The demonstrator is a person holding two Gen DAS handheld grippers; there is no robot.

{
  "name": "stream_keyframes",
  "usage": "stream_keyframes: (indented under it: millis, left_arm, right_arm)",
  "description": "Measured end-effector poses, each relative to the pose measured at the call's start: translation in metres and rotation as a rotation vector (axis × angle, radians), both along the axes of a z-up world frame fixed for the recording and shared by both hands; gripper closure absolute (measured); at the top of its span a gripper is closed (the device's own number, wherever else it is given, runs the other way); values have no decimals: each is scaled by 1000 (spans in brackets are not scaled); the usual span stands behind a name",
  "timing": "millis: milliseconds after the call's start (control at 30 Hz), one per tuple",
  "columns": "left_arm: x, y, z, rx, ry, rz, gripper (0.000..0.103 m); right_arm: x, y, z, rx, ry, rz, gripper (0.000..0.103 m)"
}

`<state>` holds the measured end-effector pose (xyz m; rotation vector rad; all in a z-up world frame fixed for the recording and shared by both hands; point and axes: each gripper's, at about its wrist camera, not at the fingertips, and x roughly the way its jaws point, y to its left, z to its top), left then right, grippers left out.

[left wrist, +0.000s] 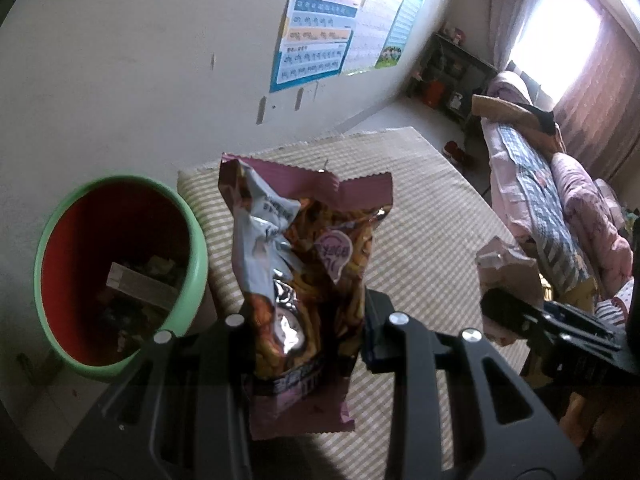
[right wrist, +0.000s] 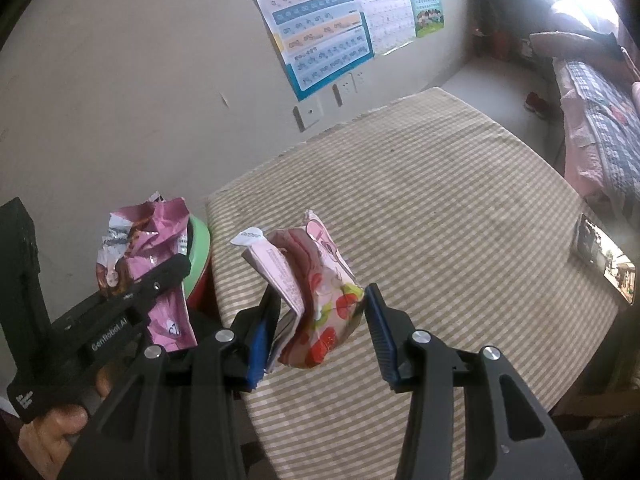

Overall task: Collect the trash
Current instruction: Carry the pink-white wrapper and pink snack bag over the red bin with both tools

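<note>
Surface [right wrist: 440, 200] w/ striped cloth looks nearly bare in both views; only a phone-like screen [right wrist: 604, 258] lies at its far right edge, prob not trash. So pickup part seems done, as far as frames show

Bin [left wrist: 192, 240], green rim, red inside, stands just beside the surface's left edge, down low. Already has scraps & a pale box [left wrist: 138, 286] at the bottom, so some trash is in. Bin is near the left claw but the bag isn't over the opening yet

Left claw [left wrist: 306, 336] is clamped on a purple snack bag [left wrist: 304, 264], crumpled, held upright, above the surface edge, just right of the bin. In the right wrist view same bag [right wrist: 148, 264] sits in front of the green rim

Right claw [right wrist: 322, 332] holds a pink wrapper [right wrist: 316, 296] w/ cartoon print, folded; left pad presses on it, right pad touches its bulge, so gripped. It hangs above the surface, farther from the bin than the purple bag

Left to do, my read: carry both over the bin mouth, let go; purple bag likely 1st, then pink wrapper. Roughly two drops from finished
</note>
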<state>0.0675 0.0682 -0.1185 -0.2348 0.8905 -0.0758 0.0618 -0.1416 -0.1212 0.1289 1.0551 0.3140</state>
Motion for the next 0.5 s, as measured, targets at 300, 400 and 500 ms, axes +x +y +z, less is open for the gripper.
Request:
stream_keyframes:
  millis: [300,400,500]
  left_arm:
    - [-3,13,1,-17,0,33,72]
    - [-3,14,1,-19,0,35,72]
    - [-3,14,1,-23,-2,37,72]
  right_arm:
    - [-2,12,-1,1,5,24,60]
    - [-2,14,-1,2,6,26,60]
    - [-3,17,-1,3,7,31,60]
